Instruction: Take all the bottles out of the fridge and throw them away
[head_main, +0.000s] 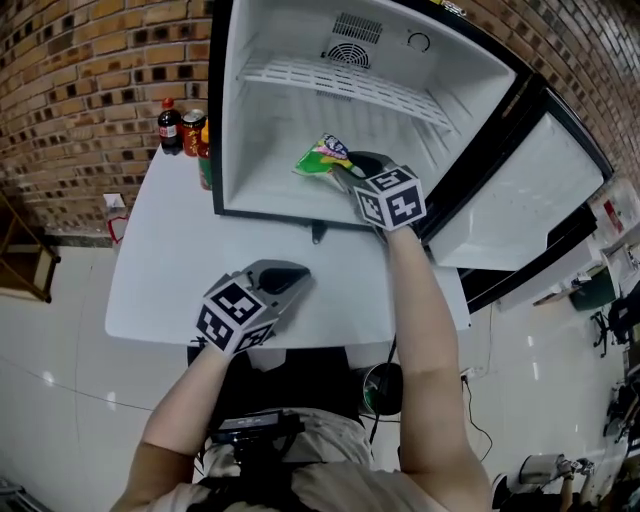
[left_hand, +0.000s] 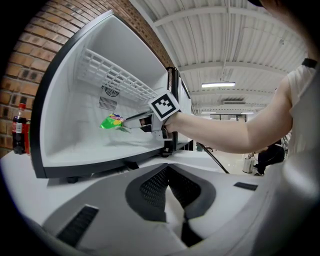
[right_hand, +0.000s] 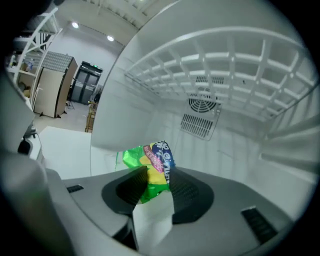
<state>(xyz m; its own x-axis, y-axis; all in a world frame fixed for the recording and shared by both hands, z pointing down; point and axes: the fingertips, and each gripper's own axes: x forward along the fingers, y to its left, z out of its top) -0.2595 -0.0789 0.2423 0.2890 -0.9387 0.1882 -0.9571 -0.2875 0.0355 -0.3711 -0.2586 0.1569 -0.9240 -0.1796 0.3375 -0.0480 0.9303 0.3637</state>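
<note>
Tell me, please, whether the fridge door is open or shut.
Open. The fridge door stands swung wide to one side, baring the white interior, where the right gripper grips a green snack bag.

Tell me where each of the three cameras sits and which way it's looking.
Head view: on the person's head, looking steeply down at the open fridge on the white table; both forearms, left gripper and right gripper show.
Left gripper view: on the left gripper, facing the fridge's open front; its shut jaws and the person's right arm show.
Right gripper view: inside the fridge, facing the back-wall vent; its jaws hold the green snack bag.
Shared: all three show that bag.
</note>
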